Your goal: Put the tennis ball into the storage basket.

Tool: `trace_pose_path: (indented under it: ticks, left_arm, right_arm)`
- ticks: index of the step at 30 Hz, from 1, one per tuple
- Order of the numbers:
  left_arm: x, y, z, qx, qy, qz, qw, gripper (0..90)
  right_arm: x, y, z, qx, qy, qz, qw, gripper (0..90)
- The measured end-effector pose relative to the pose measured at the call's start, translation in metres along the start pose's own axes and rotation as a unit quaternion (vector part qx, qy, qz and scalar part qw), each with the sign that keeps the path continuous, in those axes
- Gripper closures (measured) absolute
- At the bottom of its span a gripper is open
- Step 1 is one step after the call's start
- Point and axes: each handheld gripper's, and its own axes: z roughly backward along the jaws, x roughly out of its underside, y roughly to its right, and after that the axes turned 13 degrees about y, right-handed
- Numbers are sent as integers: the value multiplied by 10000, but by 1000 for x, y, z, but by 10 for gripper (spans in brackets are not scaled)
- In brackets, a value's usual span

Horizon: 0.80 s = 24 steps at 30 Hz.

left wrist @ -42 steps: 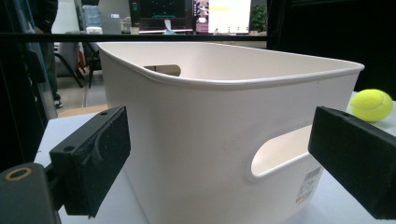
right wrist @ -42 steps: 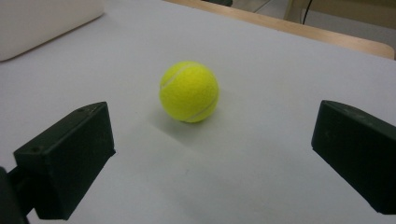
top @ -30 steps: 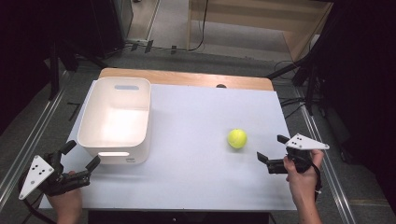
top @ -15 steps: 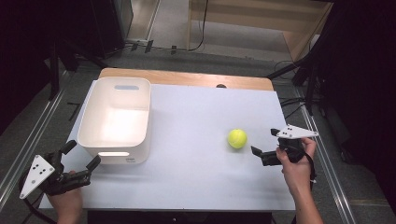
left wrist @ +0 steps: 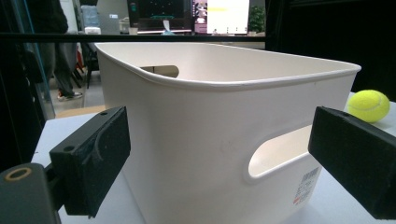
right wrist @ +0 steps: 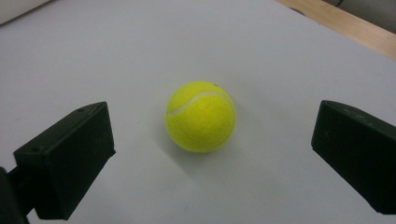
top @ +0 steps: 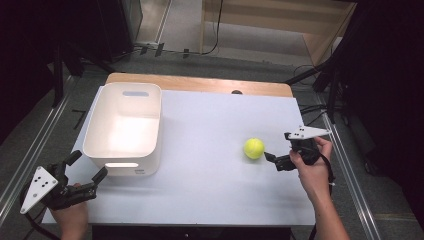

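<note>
A: Where is our right gripper (top: 272, 161)?

B: We hold it low over the white table (top: 210, 150), just beside the tennis ball (top: 254, 148); it sits on the side of the ball away from the white bin (top: 125, 127); our right hand (top: 311, 167) wraps round it and the forearm comes up from the near edge; the jaws point at the ball and stand wide apart, with nothing between them yet.

A: And the ball?

B: It rests on the table, well apart from the bin; in the right gripper view the tennis ball (right wrist: 201, 116) sits between the two black jaws but a bit farther off, not touching them; it is round, so it has no long side; its white seam curves across the top.

A: What about our left gripper (top: 86, 175)?

B: We hold it near the close end of the bin, at the table's near corner; the left hand (top: 70, 215) grips it from below; its jaws are wide too and hold nothing; they point at the bin's short wall; in the left gripper view the white bin (left wrist: 224, 126) stands upright right ahead, with a handle hole in that wall.
</note>
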Motion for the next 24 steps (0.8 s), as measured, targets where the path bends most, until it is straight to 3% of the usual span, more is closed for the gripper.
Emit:
trace_pose_path:
  ticks: [13,24]
  left_arm:
    - [0,0,0,7,2,-2,10000,58]
    - [0,0,0,9,6,-6,10000,58]
  right_arm:
    - [-13,5,-19,-153,-383,94,9991,0]
    - [-22,7,-38,-261,-794,174,9963,0]
